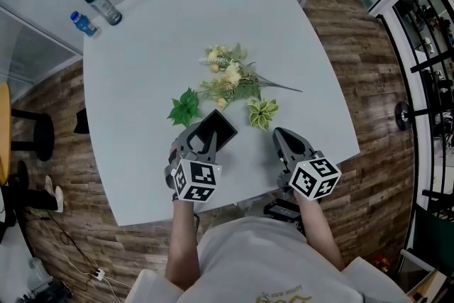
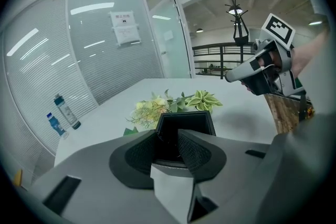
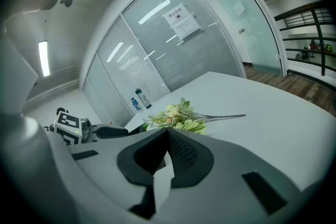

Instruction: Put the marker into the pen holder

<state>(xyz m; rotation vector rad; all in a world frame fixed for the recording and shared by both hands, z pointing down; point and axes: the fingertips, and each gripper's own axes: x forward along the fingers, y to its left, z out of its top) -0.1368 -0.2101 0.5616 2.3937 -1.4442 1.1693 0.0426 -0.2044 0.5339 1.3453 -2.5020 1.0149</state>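
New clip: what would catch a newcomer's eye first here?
A bunch of artificial flowers lies mid-table, the only colour on the white table. Nearer the person, a black pen holder sits at the open jaws of the left gripper, with the right gripper shut and empty beside it. Two bottles stand at the far left corner.

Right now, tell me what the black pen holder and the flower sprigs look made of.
The black pen holder looks like matte plastic: thin straight walls, dull sheen. The flower sprigs seem artificial, plastic or fabric: stiff, evenly coloured leaves on a thin wiry stem.
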